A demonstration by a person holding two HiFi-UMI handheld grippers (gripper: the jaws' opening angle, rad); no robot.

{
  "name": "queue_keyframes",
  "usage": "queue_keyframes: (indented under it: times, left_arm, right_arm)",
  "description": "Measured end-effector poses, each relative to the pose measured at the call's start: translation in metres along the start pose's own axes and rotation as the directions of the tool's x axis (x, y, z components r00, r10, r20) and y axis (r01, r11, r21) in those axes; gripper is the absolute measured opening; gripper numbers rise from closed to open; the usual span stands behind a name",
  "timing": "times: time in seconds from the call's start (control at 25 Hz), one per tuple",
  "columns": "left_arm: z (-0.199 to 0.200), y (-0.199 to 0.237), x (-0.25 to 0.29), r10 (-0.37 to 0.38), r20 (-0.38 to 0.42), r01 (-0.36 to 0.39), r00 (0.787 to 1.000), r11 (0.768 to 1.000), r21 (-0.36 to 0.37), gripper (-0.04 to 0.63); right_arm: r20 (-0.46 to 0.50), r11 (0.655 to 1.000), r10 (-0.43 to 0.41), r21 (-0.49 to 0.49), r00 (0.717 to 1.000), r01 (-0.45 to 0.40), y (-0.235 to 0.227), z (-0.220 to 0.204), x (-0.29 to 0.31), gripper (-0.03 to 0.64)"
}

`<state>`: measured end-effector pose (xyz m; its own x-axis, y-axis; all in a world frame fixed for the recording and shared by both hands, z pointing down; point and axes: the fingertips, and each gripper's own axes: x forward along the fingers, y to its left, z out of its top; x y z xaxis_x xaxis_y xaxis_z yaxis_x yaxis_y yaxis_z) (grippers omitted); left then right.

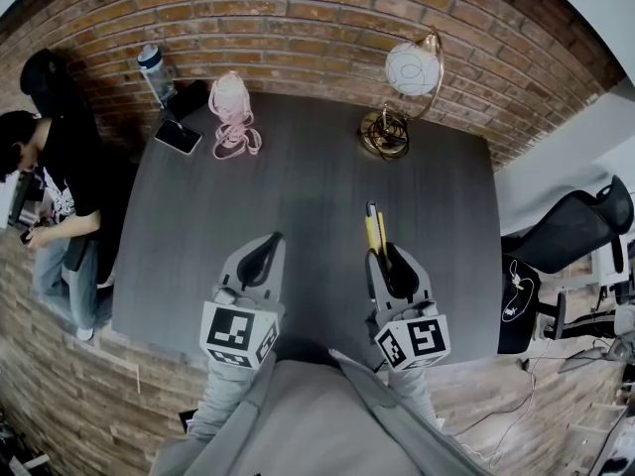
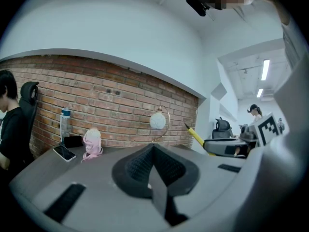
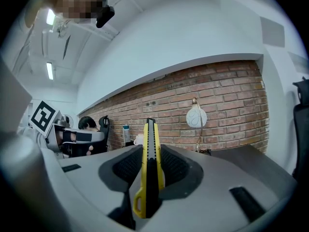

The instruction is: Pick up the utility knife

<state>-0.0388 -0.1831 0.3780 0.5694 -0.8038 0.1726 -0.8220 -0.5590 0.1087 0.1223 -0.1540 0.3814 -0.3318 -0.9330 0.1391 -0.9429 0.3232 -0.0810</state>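
Head view: utility knife [image 1: 375, 228] clamped in the right gripper [image 1: 385, 258], well short of the lamp [image 1: 410, 70], tip toward it. Left gripper view: left gripper [image 2: 153, 149] pressed together, empty. Right gripper view: pads [image 3: 175, 167] pinching the yellow body edge-on — probably light, stiff, slick plastic; best taken mid-handle, away from the blade.

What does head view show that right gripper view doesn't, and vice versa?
Head view only: the whole top of the grey table and the phone near its far left corner. Right gripper view only: ceiling light strips, and the yellow utility knife seen edge-on, clamped in the right hand-held gripper, loop end nearest the camera. Both: the knife, the globe lamp, the brick wall and the water bottle.
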Motion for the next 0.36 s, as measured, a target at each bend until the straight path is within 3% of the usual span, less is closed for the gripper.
queue_keyframes:
  times: [0.36]
  left_arm:
    - [0.0001, -0.0017, 0.0008, 0.006, -0.002, -0.006, 1.0, 1.0, 0.003, 0.018]
  right_arm:
    - [-0.004, 1.0, 0.015, 0.001, 1.0, -0.015, -0.0007, -0.0011, -0.0004, 0.13]
